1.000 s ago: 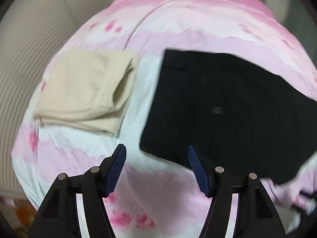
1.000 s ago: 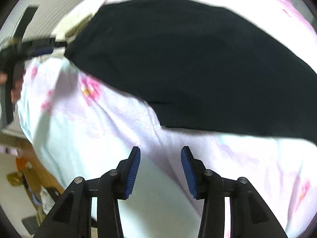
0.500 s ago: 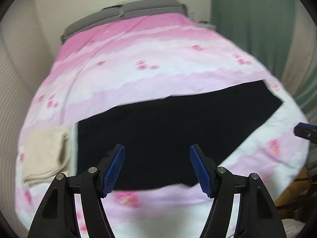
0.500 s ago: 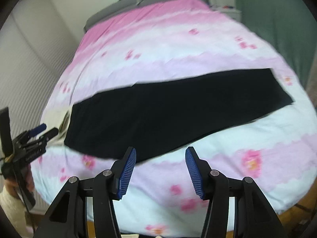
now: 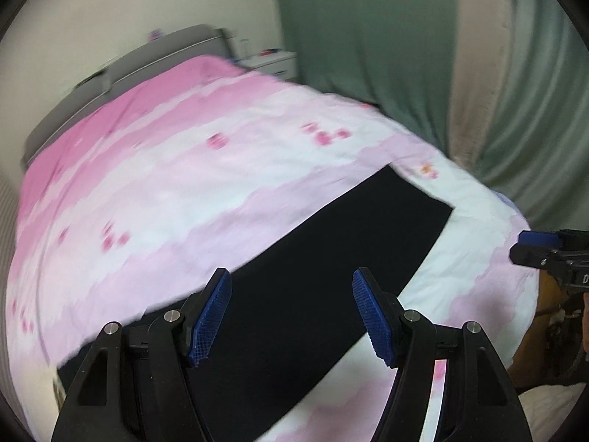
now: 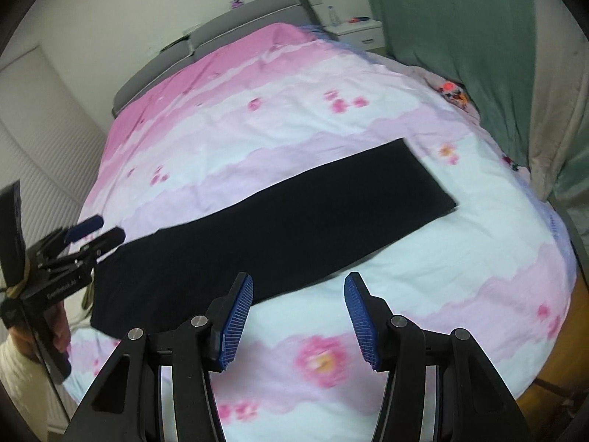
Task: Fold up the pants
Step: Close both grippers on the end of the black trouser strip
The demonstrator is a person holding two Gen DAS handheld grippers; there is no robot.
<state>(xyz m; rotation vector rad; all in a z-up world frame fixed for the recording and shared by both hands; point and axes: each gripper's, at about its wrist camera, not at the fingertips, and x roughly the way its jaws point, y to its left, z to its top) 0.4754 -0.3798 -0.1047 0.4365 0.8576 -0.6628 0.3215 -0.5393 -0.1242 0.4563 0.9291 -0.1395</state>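
The black pants (image 6: 279,228) are lying flat, as a long strip, across the pink duvet (image 6: 228,121). Soft and limp, they are likely drooping when lifted; grip the end corners. Left gripper (image 5: 291,316) and right gripper (image 6: 298,320) are hovering with fingers apart, empty, the right's jaws having just been opening.

One pr black pants (image 6: 279,228) on one bed w/ one pink floral duvet (image 6: 257,136). Two claws: left claw (image 5: 291,316), right claw (image 6: 298,316), two blue pads ea. One grey headboard (image 6: 228,25), one white nightstand (image 6: 359,35), one green curtain (image 6: 452,37).
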